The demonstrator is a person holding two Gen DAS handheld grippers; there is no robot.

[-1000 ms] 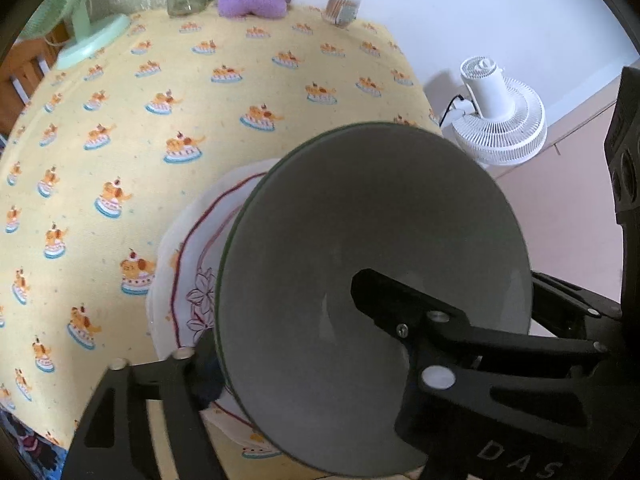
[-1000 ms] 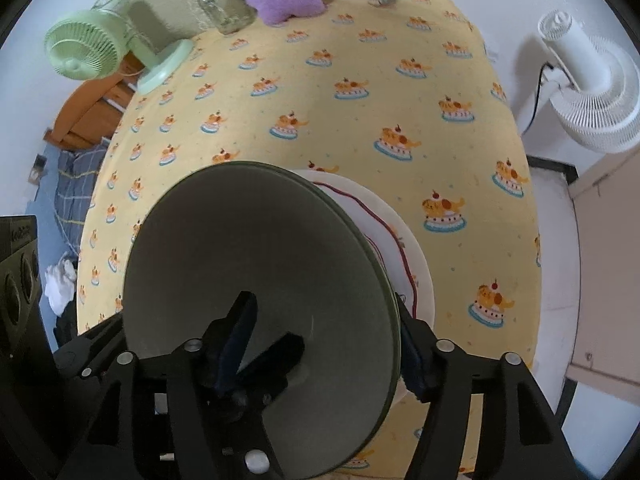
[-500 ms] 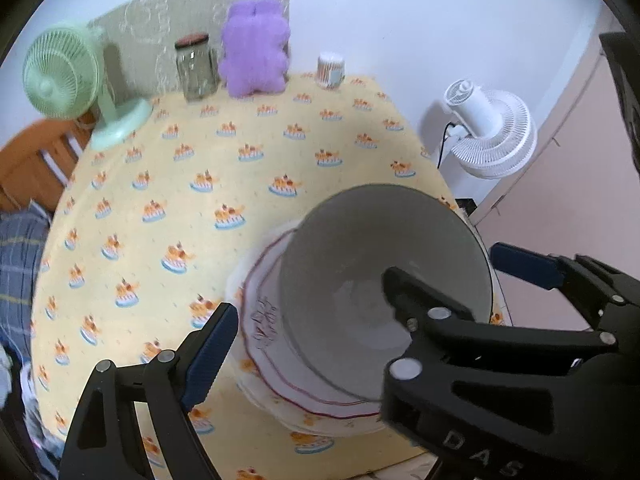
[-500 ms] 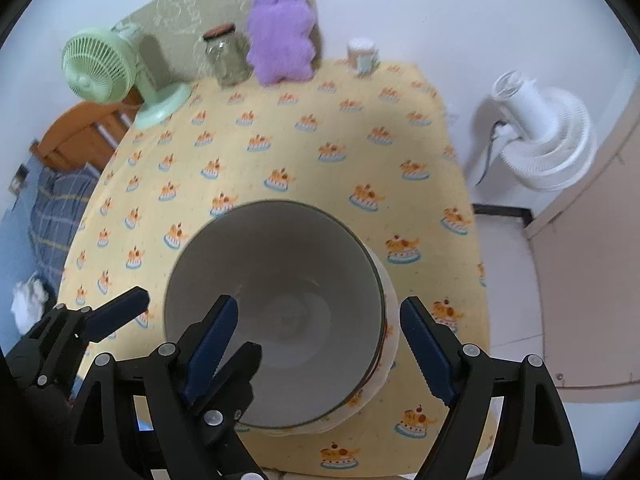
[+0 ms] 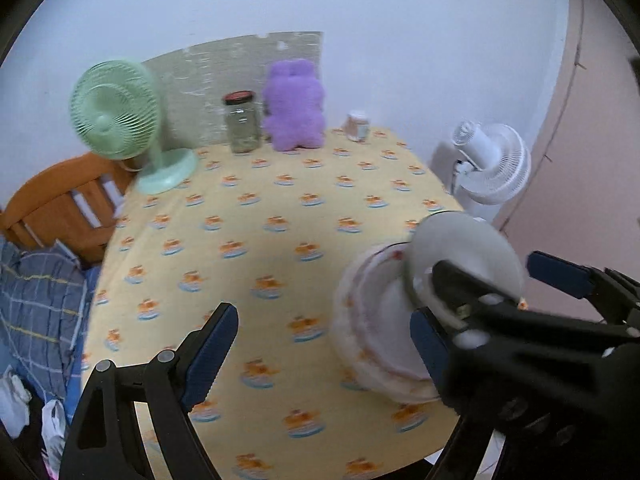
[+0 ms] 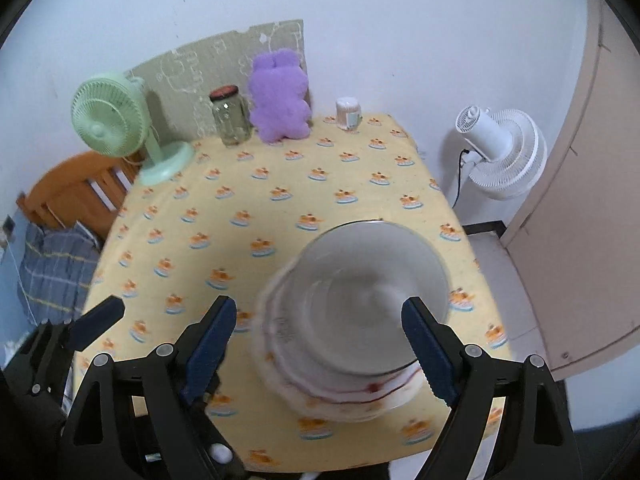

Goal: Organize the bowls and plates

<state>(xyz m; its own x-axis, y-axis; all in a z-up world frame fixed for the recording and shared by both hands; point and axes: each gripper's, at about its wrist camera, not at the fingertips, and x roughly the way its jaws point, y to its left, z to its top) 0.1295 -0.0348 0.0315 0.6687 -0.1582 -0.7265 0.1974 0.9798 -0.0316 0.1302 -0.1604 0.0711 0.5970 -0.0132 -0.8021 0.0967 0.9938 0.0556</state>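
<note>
The grey bowl [image 6: 374, 292] sits nested on the red-trimmed plate [image 6: 352, 394] near the yellow tablecloth's [image 6: 280, 184] front edge — stiff, glazed, likely slippery and breakable, best pinched at its rim — with left gripper [image 5: 320, 344] and right gripper [image 6: 320, 340] both spread wide, empty.
</note>
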